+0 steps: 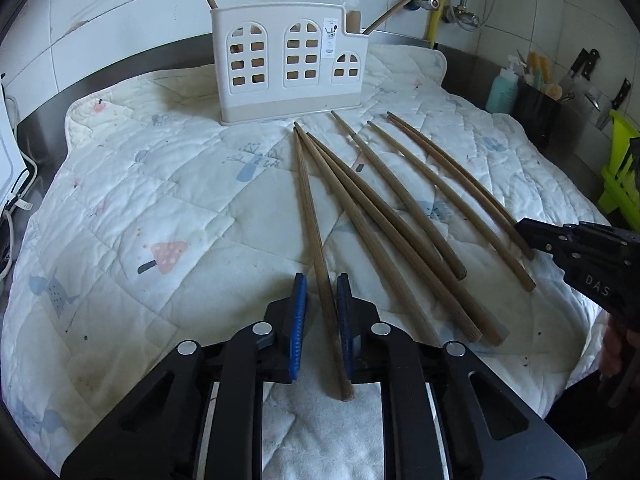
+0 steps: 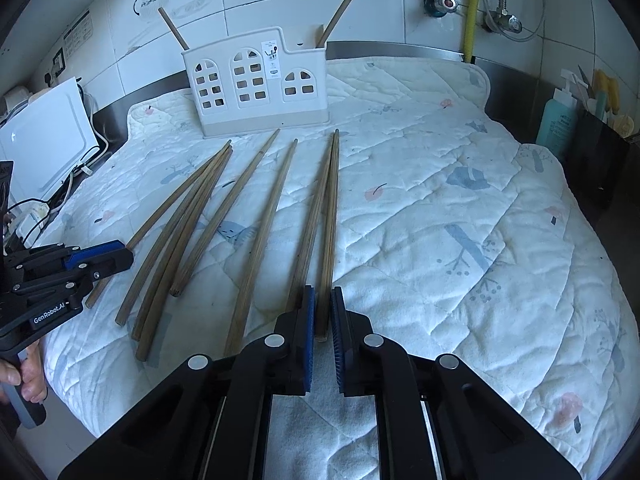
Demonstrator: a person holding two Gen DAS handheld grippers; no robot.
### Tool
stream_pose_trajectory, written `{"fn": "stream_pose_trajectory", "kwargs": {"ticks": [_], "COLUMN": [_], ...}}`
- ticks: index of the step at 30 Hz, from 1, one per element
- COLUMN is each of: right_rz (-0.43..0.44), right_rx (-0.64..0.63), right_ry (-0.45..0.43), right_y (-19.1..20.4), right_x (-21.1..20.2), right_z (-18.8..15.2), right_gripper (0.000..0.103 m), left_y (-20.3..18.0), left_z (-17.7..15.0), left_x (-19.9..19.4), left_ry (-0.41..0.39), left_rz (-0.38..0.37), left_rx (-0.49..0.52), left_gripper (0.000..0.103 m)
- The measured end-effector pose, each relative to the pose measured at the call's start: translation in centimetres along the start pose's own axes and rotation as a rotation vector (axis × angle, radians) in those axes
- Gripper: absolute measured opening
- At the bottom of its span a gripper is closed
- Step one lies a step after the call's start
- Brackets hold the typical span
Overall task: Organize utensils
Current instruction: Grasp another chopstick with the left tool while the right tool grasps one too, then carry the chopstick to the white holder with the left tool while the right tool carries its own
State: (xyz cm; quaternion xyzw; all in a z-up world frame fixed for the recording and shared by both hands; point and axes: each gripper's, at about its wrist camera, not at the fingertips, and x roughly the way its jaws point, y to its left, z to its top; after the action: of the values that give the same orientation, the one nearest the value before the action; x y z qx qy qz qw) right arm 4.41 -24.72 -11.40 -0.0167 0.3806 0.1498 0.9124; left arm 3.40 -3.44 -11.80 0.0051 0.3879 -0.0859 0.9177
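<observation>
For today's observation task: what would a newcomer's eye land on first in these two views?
First, the row of long wooden chopsticks fanned across the white quilted mat. Behind them, at the mat's far edge, stands a white house-shaped holder with two sticks already leaning out of it. Each hand-held gripper, left and right, sits low with one chopstick lying between its blue pads.

Chopsticks (image 2: 256, 216) on quilt (image 2: 440, 208), before holder (image 2: 256, 88).
</observation>
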Motion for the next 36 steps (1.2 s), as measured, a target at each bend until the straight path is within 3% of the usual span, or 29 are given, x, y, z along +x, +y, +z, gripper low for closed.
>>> {"fn": "stream_pose_trajectory", "kwargs": {"ticks": [2,12,18,22,27,30,32,36], "right_rz": [0.000,-0.029,-0.025,-0.023,-0.023,-0.024,-0.022,-0.021], "right_rx": [0.003,-0.045,-0.051,-0.045,-0.047,-0.052,-0.052,-0.056], "right_ry": [-0.009,-0.151,-0.197,-0.193,-0.217,-0.234,-0.244,-0.260], "right_y": [-0.1,0.3,0.3,0.3,0.4,0.6,0.7,0.8], "right_x": [-0.3,-4.8,-6.1,-5.9,-6.4,-6.7,-6.9,-7.2], "right_z": [0.1,3.0,4.1,4.1,4.6,5.0,5.3,5.8], "right_gripper": [0.007,0.007,0.006,0.006,0.006,0.006,0.006,0.006], "left_y": [0.5,2.0,1.5,1.4,1.1,1.0,0.9,1.5], "left_z": [0.2,1.6,1.0,0.2,-0.3,-0.4,-0.4,-0.3], "left_x": [-0.2,-2.4,-2.1,-1.1,-0.3,-0.3,-0.3,-0.7], "left_ry": [0.001,-0.077,-0.036,-0.001,0.005,-0.002,-0.010,-0.018], "left_rz": [-0.011,-0.053,-0.053,-0.052,-0.039,-0.027,-0.015,-0.033], "left_rx": [-0.024,-0.059,-0.042,-0.050,-0.046,-0.038,-0.033,-0.060], "left_gripper": [0.008,0.003,0.007,0.019,0.020,0.018,0.008,0.007]}}
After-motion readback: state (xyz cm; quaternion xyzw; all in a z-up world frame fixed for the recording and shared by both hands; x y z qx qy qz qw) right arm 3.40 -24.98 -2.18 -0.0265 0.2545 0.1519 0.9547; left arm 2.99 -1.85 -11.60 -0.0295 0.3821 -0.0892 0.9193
